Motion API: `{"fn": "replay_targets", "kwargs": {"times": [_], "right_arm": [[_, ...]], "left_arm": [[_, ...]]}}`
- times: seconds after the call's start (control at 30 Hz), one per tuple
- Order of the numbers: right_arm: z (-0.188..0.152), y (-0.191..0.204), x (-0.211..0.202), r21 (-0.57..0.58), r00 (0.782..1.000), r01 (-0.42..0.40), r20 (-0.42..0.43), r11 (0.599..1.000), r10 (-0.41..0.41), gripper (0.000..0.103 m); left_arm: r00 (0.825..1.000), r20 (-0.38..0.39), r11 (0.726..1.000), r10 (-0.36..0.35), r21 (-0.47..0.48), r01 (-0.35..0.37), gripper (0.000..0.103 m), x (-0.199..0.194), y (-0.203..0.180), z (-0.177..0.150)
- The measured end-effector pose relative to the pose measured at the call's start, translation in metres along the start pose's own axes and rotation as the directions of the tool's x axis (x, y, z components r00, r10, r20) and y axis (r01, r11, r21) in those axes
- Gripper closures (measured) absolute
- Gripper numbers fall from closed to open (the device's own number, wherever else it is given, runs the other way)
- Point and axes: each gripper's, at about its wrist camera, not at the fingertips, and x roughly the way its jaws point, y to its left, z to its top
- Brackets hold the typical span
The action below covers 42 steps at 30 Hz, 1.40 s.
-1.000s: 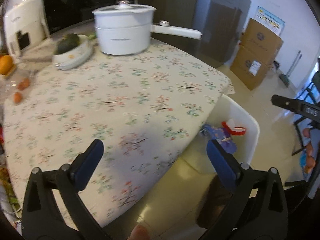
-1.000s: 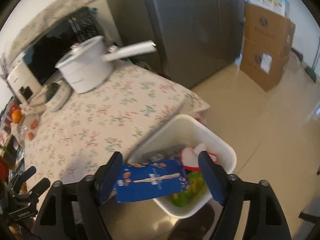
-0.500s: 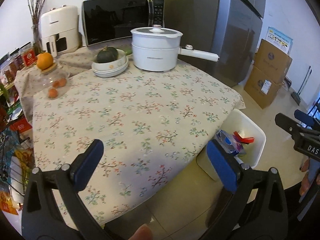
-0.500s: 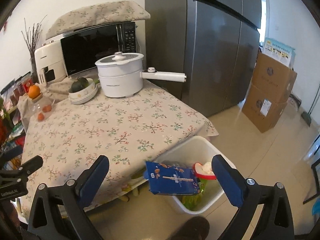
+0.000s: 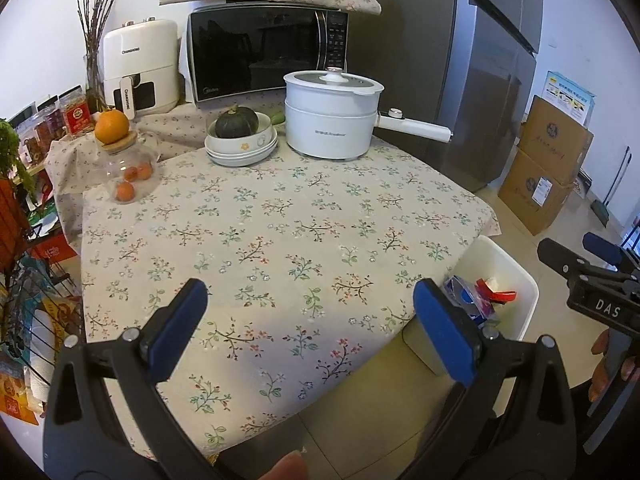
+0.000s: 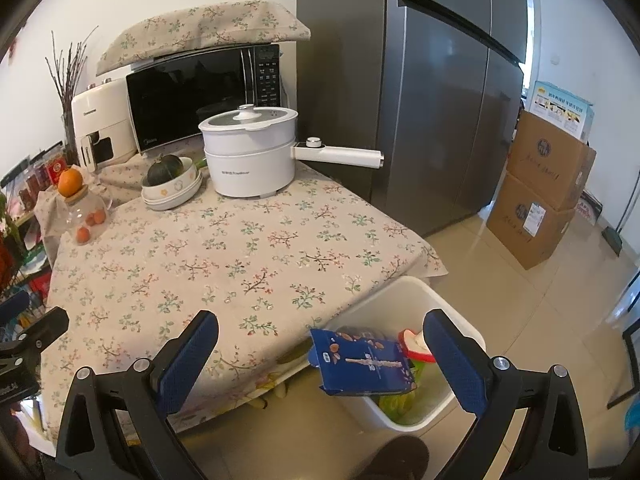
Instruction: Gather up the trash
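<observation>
While both grippers hang empty in front of the person, the right gripper (image 6: 320, 364) has just been opening and its blue pads now stand at their widest, nothing pressed between them; the blue snack box (image 6: 362, 362) that shows in the gap lies below, on top of the pile in the white trash bin (image 6: 456, 318), tilted with one corner over the rim. It probably sits so because it was let fall instead of being set down. The left gripper (image 5: 310, 320) is spread wide too and grips nothing, poised over the near edge of the floral tablecloth (image 5: 280, 216); with no load in either, both look ready for another pickup.

That bin stands on the tiled floor just beside the table's corner, tucked partly under the overhanging cloth, presumably so that rubbish from the tabletop travels only a short way. A red-and-white wrapper (image 6: 414, 346) and something green lie in it under the box.

Across the cloth, no loose litter shows, so the collecting looks near its end. Farther back, pushed against the appliances and out of the working area, stand a glass jar (image 5: 130, 172) with an orange (image 5: 112, 126) on its lid, stacked bowls holding a dark green squash (image 5: 237, 122), and the white electric pot (image 5: 332, 116). Behind them sit the microwave (image 5: 264, 50) and a white air fryer (image 5: 140, 66).
</observation>
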Motion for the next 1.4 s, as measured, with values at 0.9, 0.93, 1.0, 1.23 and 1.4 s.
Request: {"fn": "replay_targets", "kwargs": {"times": [0.9, 0.93, 1.0, 1.23, 1.4], "right_arm": [[-0.002, -0.002, -0.004, -0.002, 1.0, -0.002, 0.003, 1.0, 0.002, 0.0], [-0.002, -0.001, -0.004, -0.005, 1.0, -0.004, 0.005, 1.0, 0.004, 0.0], [0.0, -0.001, -0.005, -0.004, 1.0, -0.002, 0.01, 1.0, 0.002, 0.0], [0.0, -0.003, -0.011, 0.009, 1.0, -0.01, 0.026, 1.0, 0.01, 0.0], [0.0, -0.007, -0.01, 0.025, 1.0, -0.002, 0.026, 1.0, 0.001, 0.0]], "left_arm": [[1.0, 0.008, 0.999, 0.021, 0.042, -0.022, 0.001, 0.002, -0.011, -0.001], [1.0, 0.005, 0.999, 0.02, 0.042, -0.02, 0.001, 0.003, -0.012, 0.0], [1.0, 0.0, 0.999, 0.012, 0.036, -0.012, 0.001, 0.003, -0.014, 0.001], [1.0, 0.024, 0.998, 0.019, 0.054, -0.021, 0.001, -0.004, -0.018, 0.0], [0.999, 0.019, 0.998, 0.026, 0.05, -0.027, 0.001, -0.004, -0.017, 0.0]]}}
